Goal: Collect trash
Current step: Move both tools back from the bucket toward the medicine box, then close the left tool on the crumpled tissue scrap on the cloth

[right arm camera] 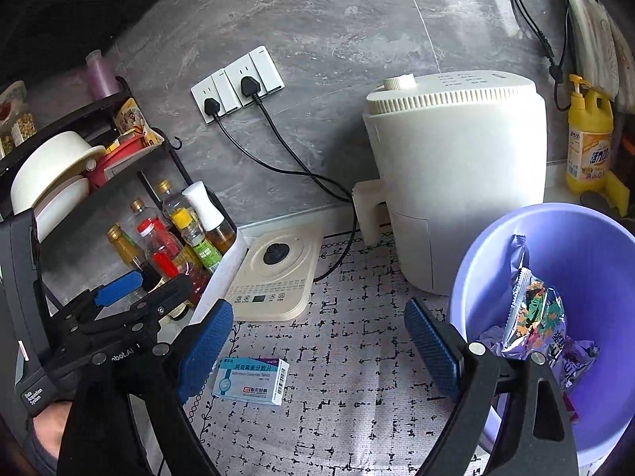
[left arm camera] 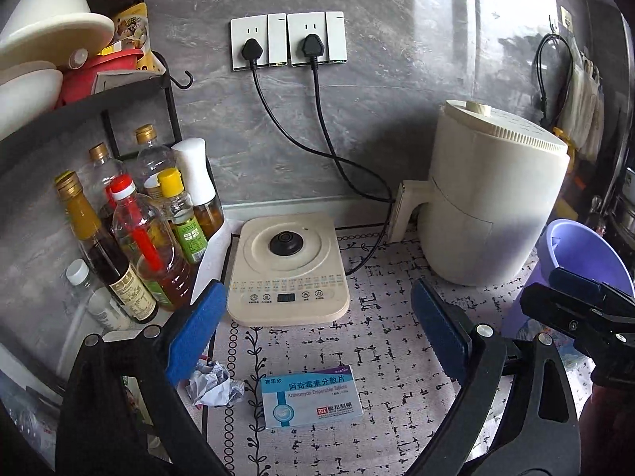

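A blue-and-white medicine box (left arm camera: 311,396) lies flat on the patterned mat, between the fingers of my open, empty left gripper (left arm camera: 317,337). A crumpled paper wad (left arm camera: 212,384) lies just left of the box, beside the left finger. The box also shows in the right wrist view (right arm camera: 251,380). My right gripper (right arm camera: 317,347) is open and empty, above the mat right of the box. The purple bin (right arm camera: 595,246) at the right holds snack wrappers (right arm camera: 539,317); it also shows in the left wrist view (left arm camera: 583,250).
A cream kettle base (left arm camera: 289,271) sits behind the box. A white air fryer (left arm camera: 492,198) stands at the right, cords running to wall sockets (left arm camera: 287,39). Several oil and sauce bottles (left arm camera: 131,230) crowd the left under a black rack. A yellow detergent bottle (right arm camera: 587,139) stands far right.
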Demonstrator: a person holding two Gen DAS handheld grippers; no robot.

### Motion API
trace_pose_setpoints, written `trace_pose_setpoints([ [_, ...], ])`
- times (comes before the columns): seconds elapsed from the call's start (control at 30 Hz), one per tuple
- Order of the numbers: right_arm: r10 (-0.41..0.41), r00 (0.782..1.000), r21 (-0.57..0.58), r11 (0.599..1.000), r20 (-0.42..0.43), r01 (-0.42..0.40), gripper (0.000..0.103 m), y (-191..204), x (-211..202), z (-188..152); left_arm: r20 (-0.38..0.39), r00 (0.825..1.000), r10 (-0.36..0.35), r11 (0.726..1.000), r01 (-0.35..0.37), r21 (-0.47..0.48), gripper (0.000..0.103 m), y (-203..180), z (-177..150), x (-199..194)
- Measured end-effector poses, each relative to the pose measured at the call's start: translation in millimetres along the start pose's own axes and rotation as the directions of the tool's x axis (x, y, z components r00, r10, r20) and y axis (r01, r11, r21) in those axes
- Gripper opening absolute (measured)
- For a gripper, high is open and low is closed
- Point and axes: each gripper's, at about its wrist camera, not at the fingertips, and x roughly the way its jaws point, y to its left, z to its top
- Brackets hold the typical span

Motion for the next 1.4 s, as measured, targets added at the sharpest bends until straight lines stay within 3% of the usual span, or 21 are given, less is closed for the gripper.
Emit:
trace_pose_setpoints([
  [0.4,0.074,0.991,-0.111,0.990,-0.111,-0.087,0.086,28,40,-18,-0.100,0.989,0.106,0.990,-0.114,-0.086,0.093,47,-41,26],
  [0.57,0.092,0.983,-0.131,0.985,-0.157,-0.113,0.084,33,53,-28,-0.152,0.981,0.122,0.985,-0.139,-0.105,0.086,58,-53,43],
  [0.83,0.078,0.970,-0.120,0.987,-0.232,-0.108,0.083,26,77,-48,-0.239,0.956,0.168,0.976,-0.195,-0.094,0.070,67,-78,74],
  [1.13,0.070,0.959,-0.088,0.991,-0.273,-0.097,0.083,15,94,-63,-0.309,0.924,0.226,0.969,-0.246,-0.028,0.064,66,-91,107],
  [1.23,0.063,0.959,-0.080,0.993,-0.277,-0.089,0.083,10,96,-63,-0.344,0.908,0.241,0.964,-0.265,-0.025,0.056,67,-95,117],
  [1.3,0.061,0.959,-0.074,0.994,-0.278,-0.085,0.083,7,97,-62,-0.359,0.905,0.229,0.966,-0.256,-0.029,0.046,65,-98,121],
  [1.37,0.061,0.958,-0.072,0.994,-0.279,-0.084,0.083,6,98,-62,-0.383,0.902,0.200,0.972,-0.232,-0.040,0.021,62,-100,125],
  [1.4,0.062,0.958,-0.071,0.994,-0.278,-0.085,0.083,6,98,-62,-0.406,0.899,0.166,0.976,-0.208,-0.061,0.017,62,-103,127],
])
